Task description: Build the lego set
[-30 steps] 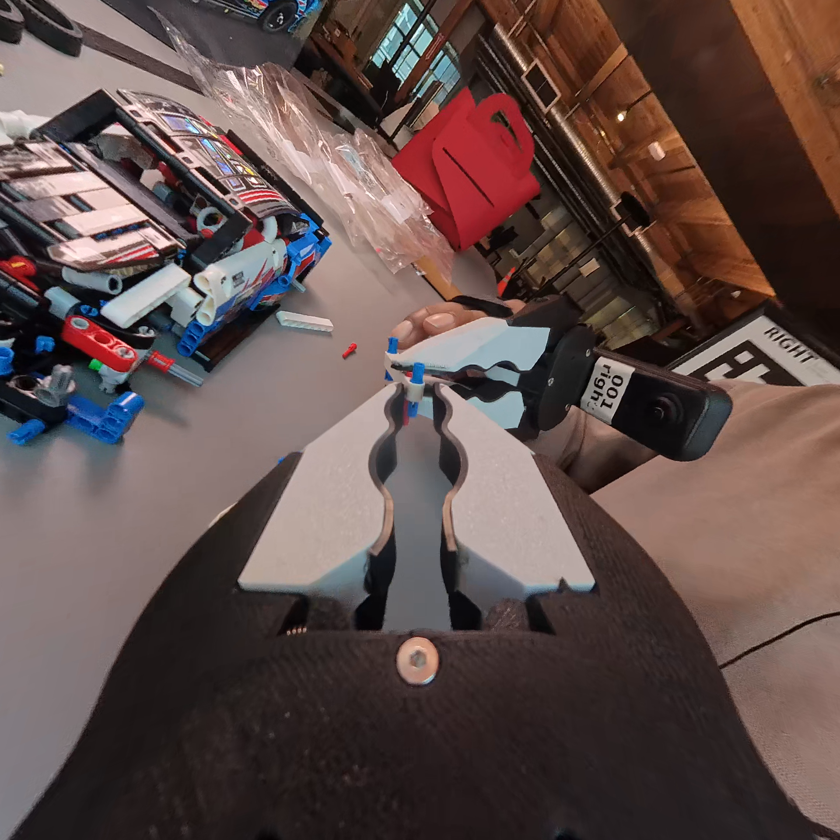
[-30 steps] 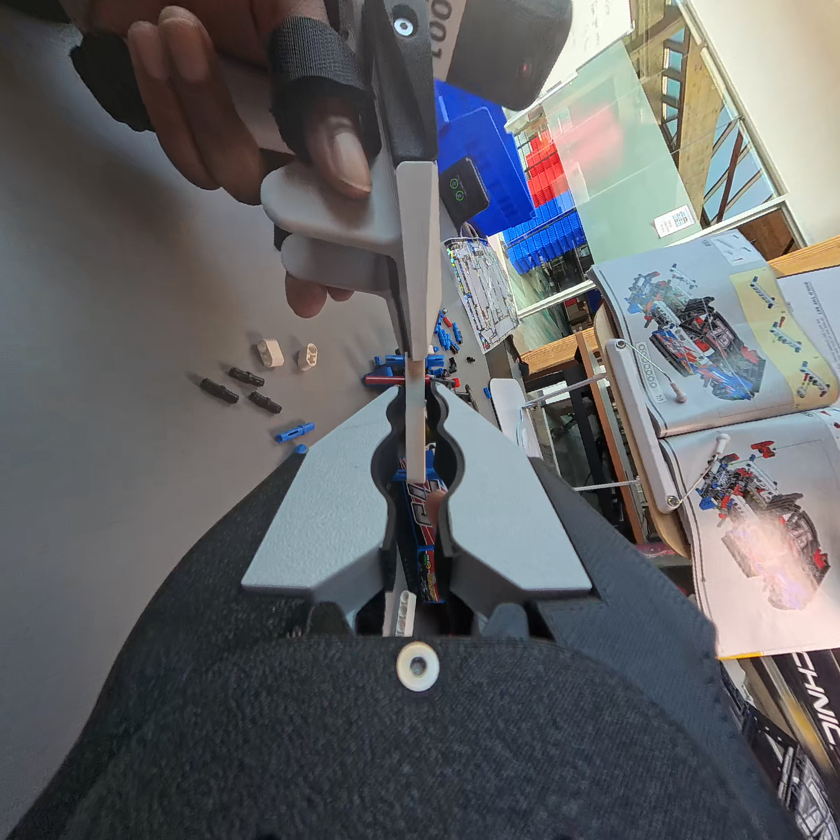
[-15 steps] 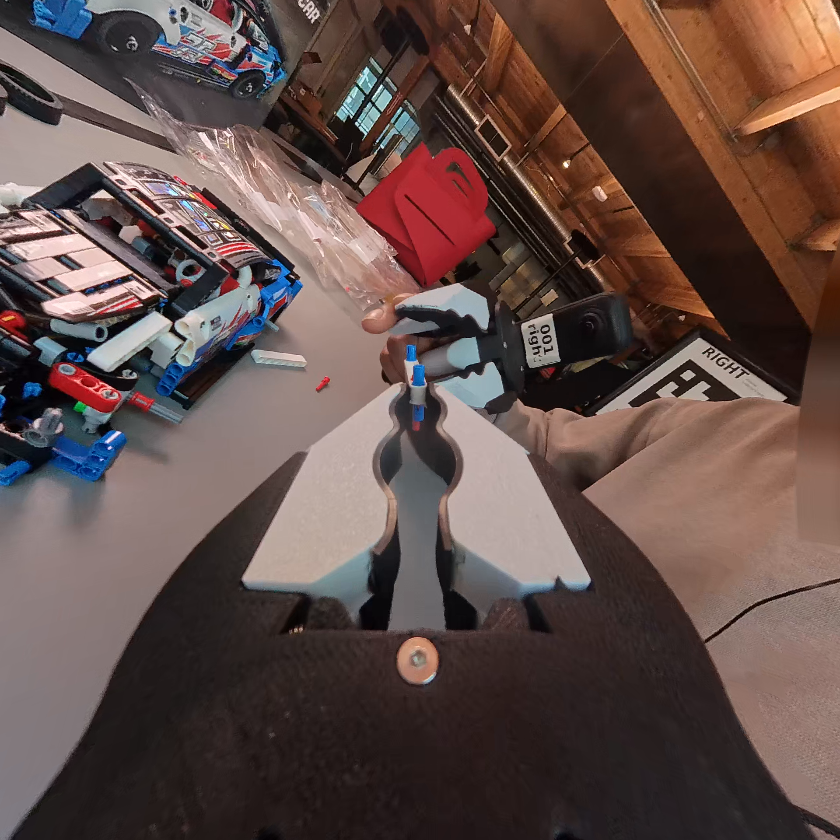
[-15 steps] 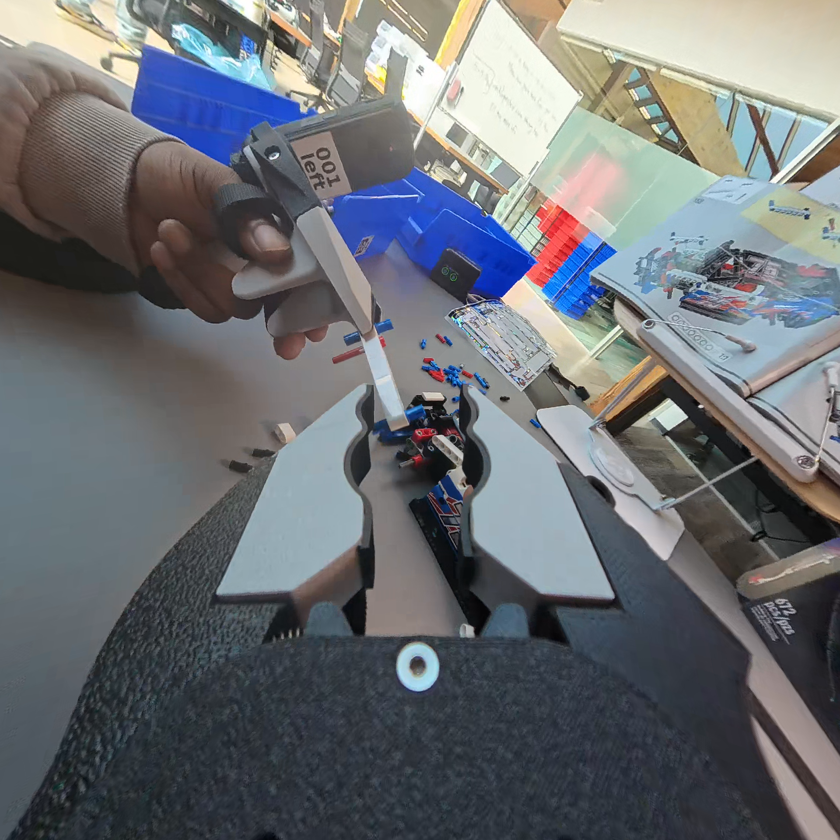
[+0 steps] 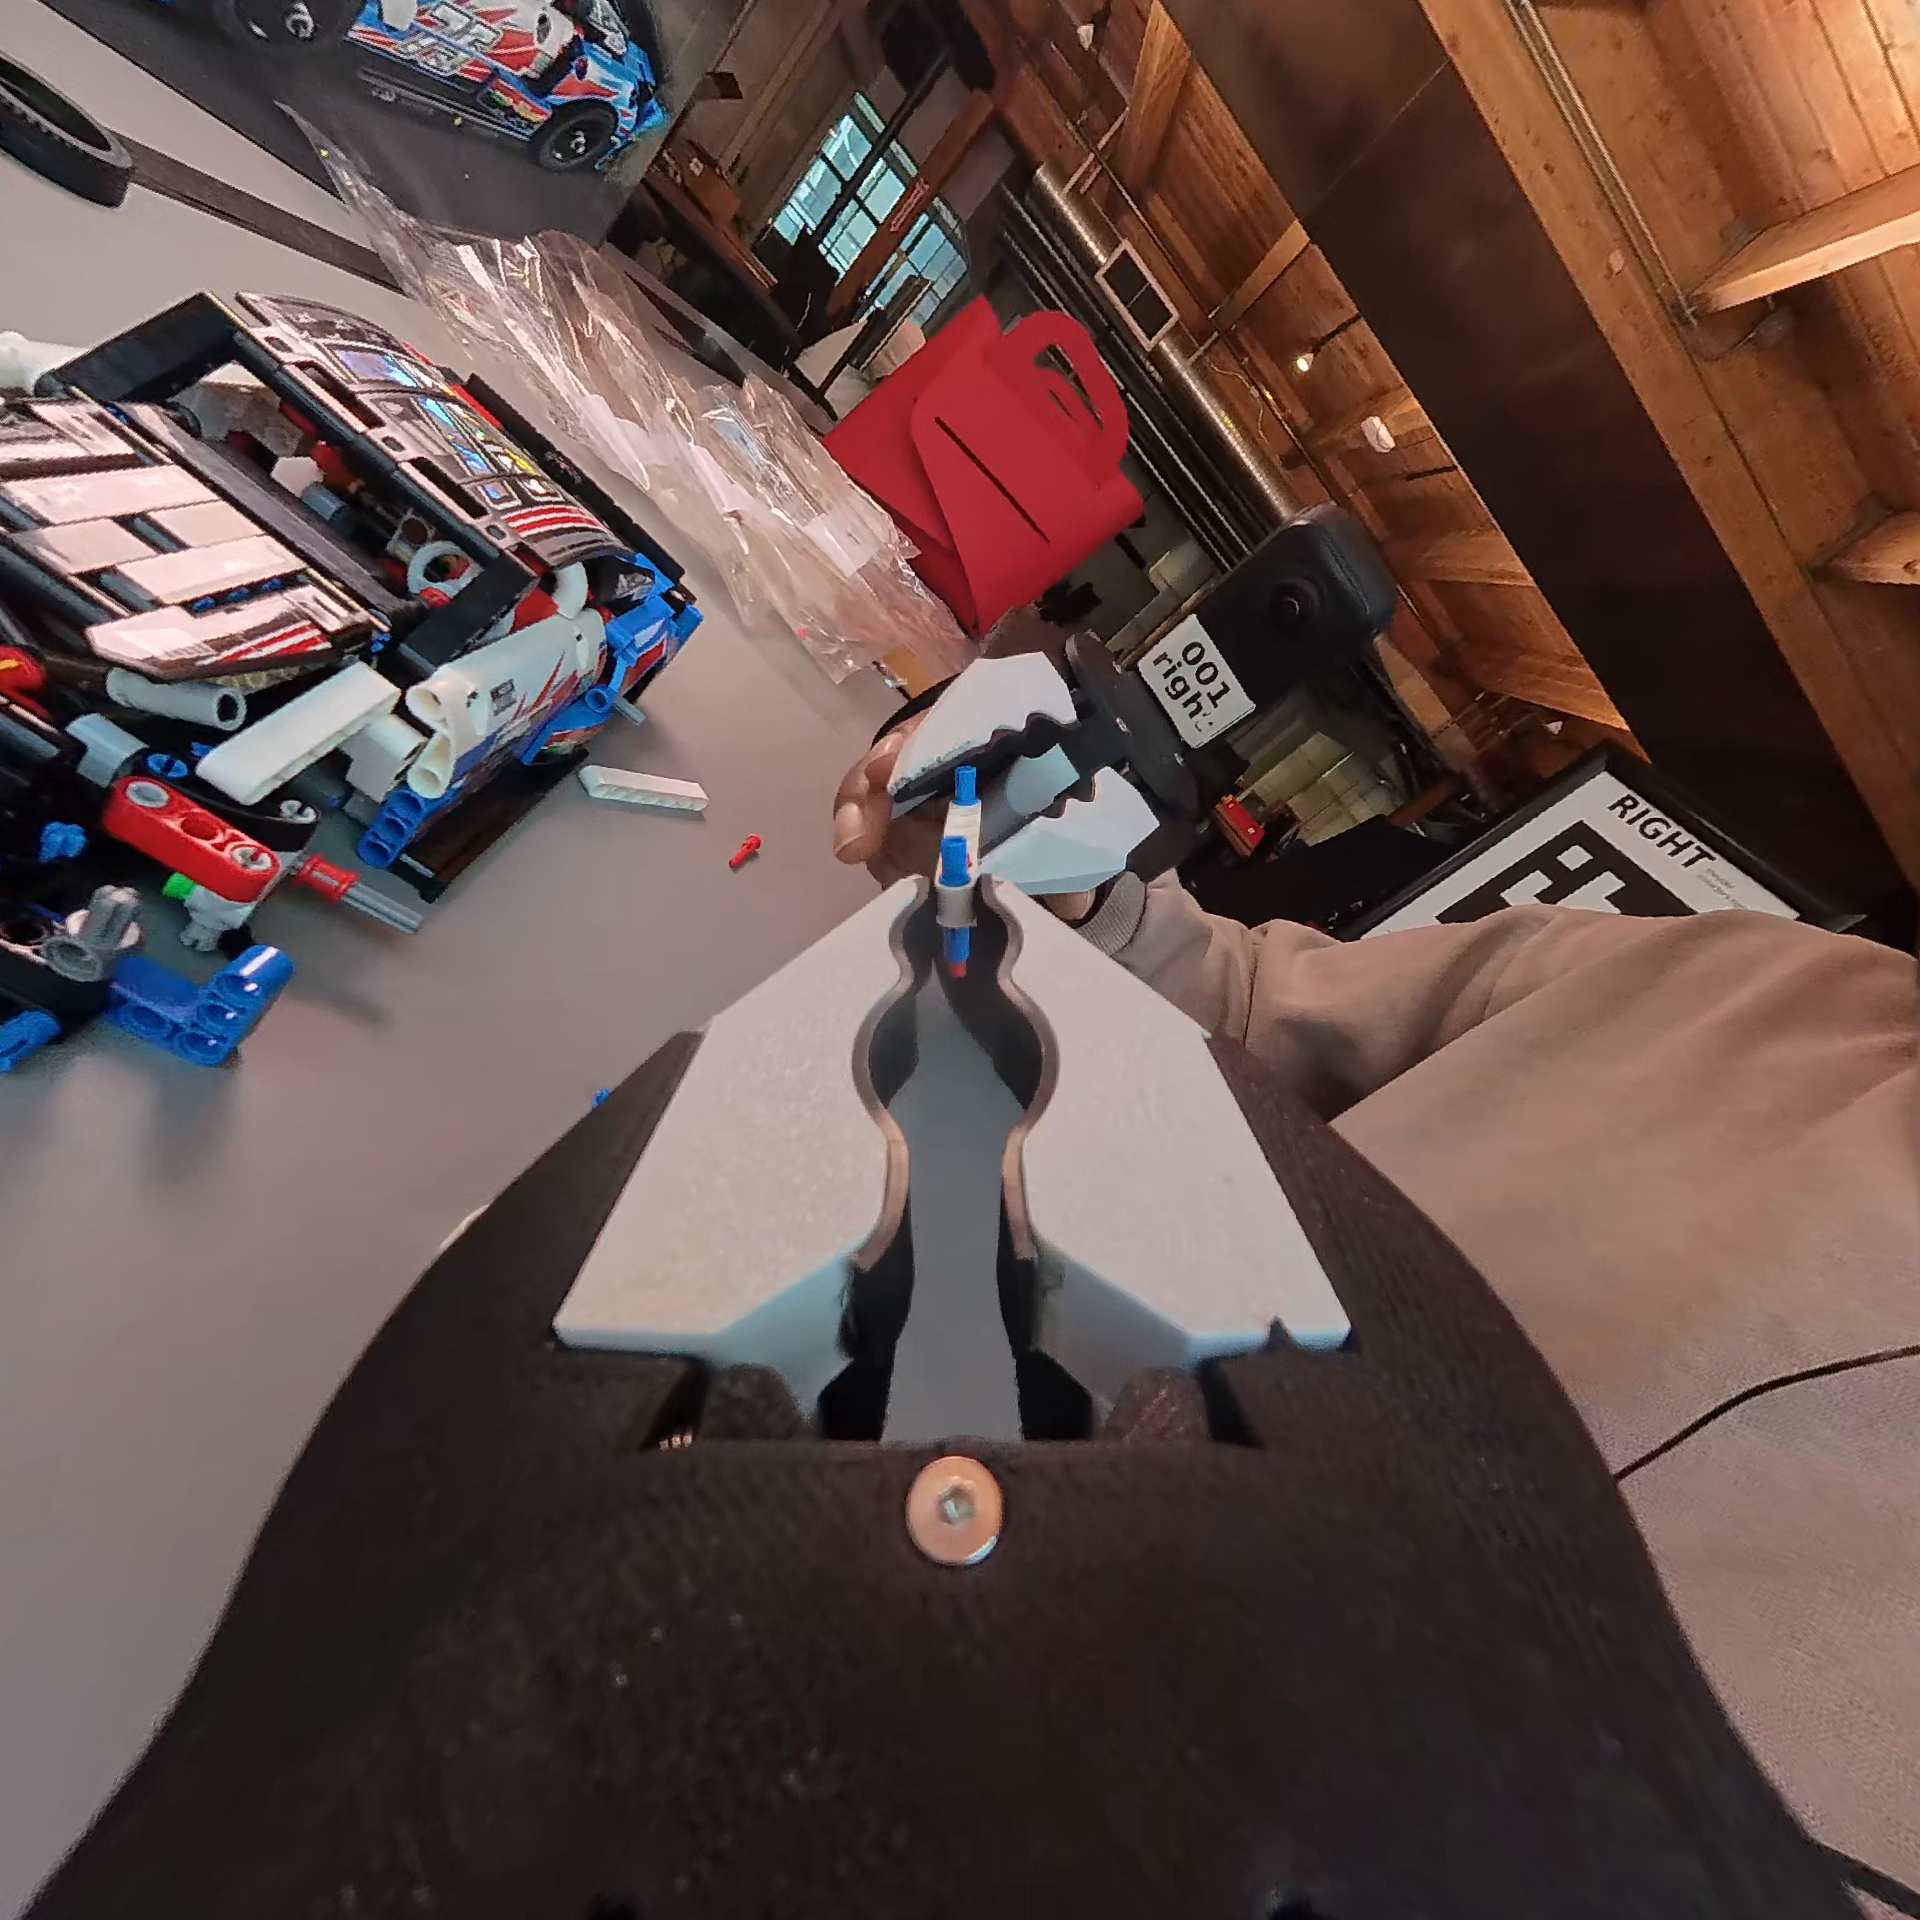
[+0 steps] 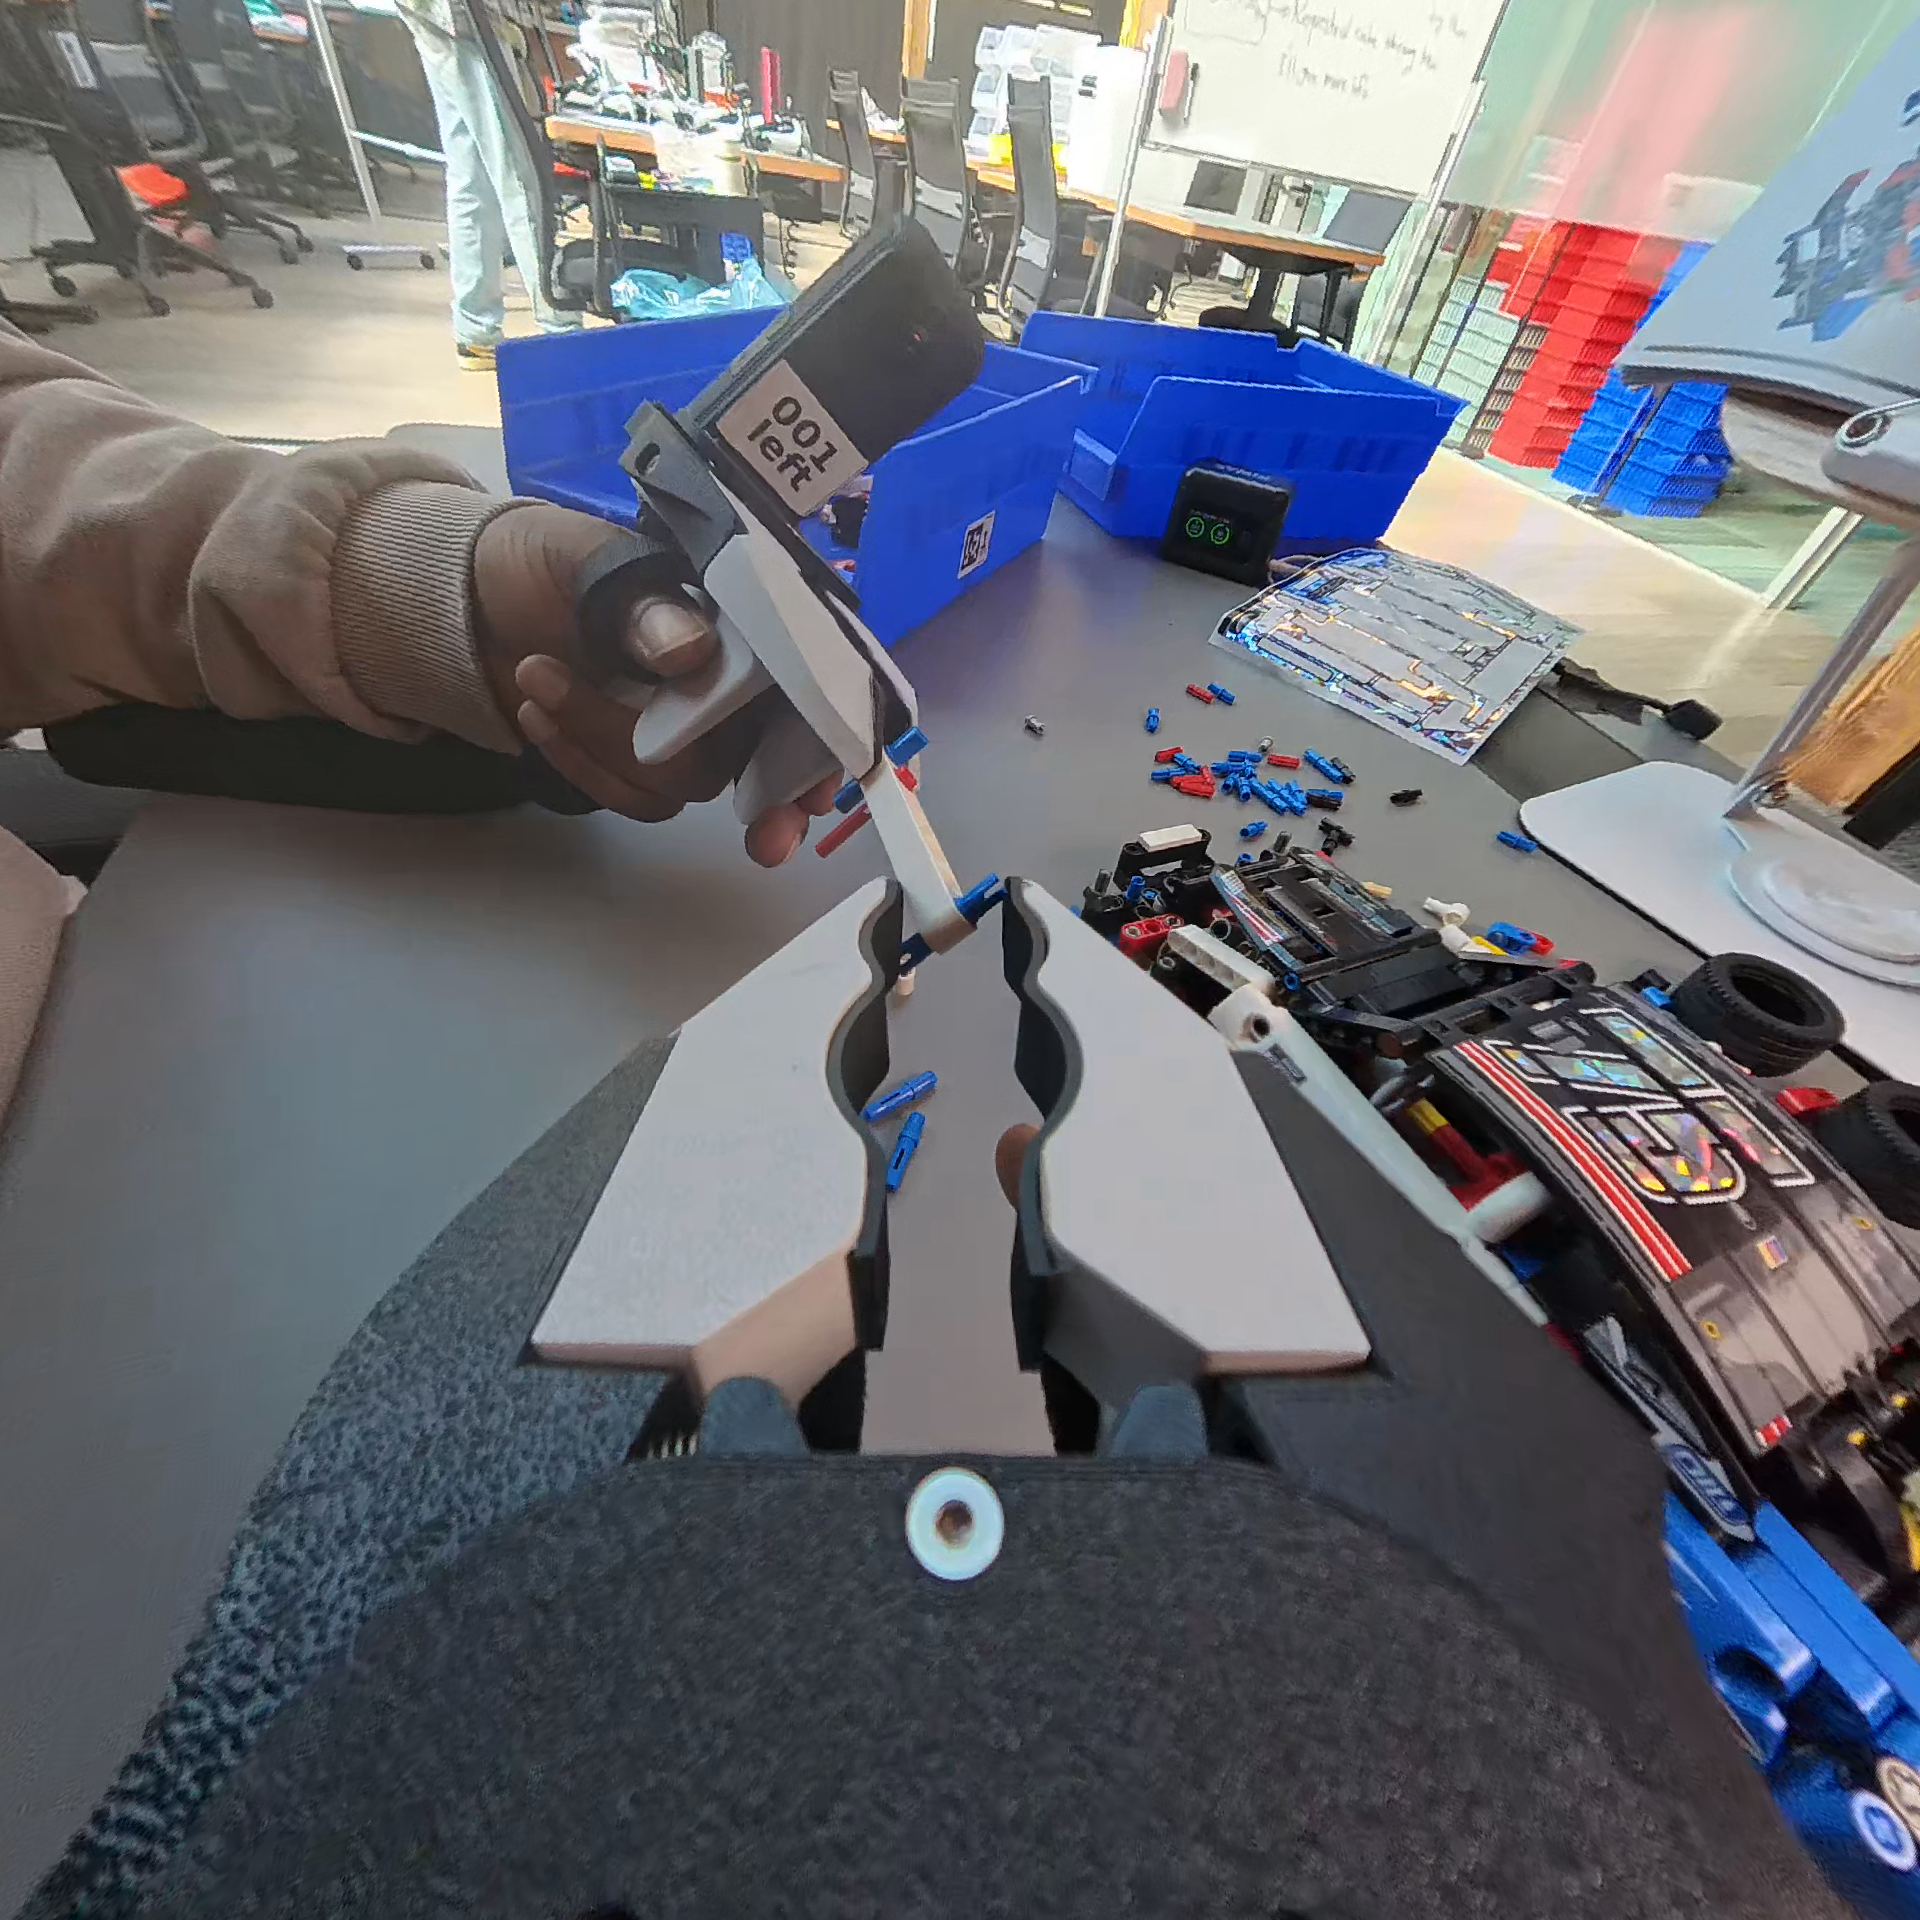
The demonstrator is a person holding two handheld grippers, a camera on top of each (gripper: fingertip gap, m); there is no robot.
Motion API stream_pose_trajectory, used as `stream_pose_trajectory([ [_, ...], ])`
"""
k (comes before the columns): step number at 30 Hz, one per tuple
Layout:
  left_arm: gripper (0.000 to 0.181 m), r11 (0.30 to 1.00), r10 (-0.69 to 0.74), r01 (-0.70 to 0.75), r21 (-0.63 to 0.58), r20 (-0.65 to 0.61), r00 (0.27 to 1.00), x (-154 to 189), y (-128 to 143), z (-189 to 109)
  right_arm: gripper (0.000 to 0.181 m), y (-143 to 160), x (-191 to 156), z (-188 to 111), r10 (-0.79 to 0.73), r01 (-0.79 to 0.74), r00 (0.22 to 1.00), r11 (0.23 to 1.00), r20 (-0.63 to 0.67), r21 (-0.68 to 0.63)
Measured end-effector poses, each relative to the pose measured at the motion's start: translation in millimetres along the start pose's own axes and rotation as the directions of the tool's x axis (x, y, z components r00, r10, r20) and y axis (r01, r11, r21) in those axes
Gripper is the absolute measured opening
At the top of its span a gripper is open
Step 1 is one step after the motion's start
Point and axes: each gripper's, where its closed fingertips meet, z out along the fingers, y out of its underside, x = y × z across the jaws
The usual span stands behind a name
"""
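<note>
The white beam (image 5: 957, 864) with blue pins through it stands clamped at the very tips of the left gripper (image 5: 954, 906), held up off the bench (image 5: 436, 1143). In the left wrist view the two fingers (image 5: 769, 1132) are drawn nearly together, pinching the lower end of the beam, with a blue pin and a bit of red showing in the slot just behind the tips. The upper end of the beam sticks out beyond the tips toward the right gripper (image 5: 1023, 790), which sits just past it with a visible gap between its fingers.

The right wrist view shows the same beam (image 6: 914, 842) slanting down out of the left gripper (image 6: 883, 748); its free end, with a blue pin (image 6: 977, 896) through it, lies between the tips of the right gripper (image 6: 948, 902). Those fingers (image 6: 748, 1132) are parted and grip nothing: the beam end sits close to the left-hand tip, and whether it touches cannot be told.

The partly built car (image 6: 1538, 1122) rests on the bench just to the right of the right gripper, with two black tyres (image 6: 1756, 1013) beside it. Two loose blue pins (image 6: 902, 1112) lie on the bench below the gap, a scatter of small blue and red pins (image 6: 1247, 774) lies farther off, and blue bins (image 6: 935, 499) stand at the far edge.
</note>
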Motion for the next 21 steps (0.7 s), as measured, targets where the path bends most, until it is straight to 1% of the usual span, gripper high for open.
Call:
stream_pose_trajectory([
  [4,0.005,1.000,0.025,-0.024,-0.010,0.025,0.999,-2,1,0,0.017,3,0,1,0.041,-0.041,0.999,0.999,0.009,-0.013],
  [10,0.007,0.996,0.082,-0.079,-0.038,0.070,0.994,-8,4,0,0.017,8,2,3,0.142,-0.141,0.989,0.989,0.026,-0.033],
  [13,0.007,0.990,0.128,-0.121,-0.077,0.099,0.987,-11,8,0,0.017,13,2,3,0.198,-0.195,0.979,0.979,0.044,-0.064],
  [15,0.006,0.983,0.149,-0.134,-0.125,0.120,0.981,-15,13,0,0.016,22,0,4,0.223,-0.215,0.973,0.970,0.060,-0.113],
  [20,0.006,0.976,0.086,-0.053,-0.213,0.149,0.985,-23,30,2,0.017,37,-4,3,0.171,-0.153,0.982,0.968,0.077,-0.197],
  [21,0.006,0.971,0.076,-0.036,-0.237,0.161,0.984,-26,35,2,0.014,39,-3,3,0.156,-0.139,0.985,0.969,0.068,-0.206],
])
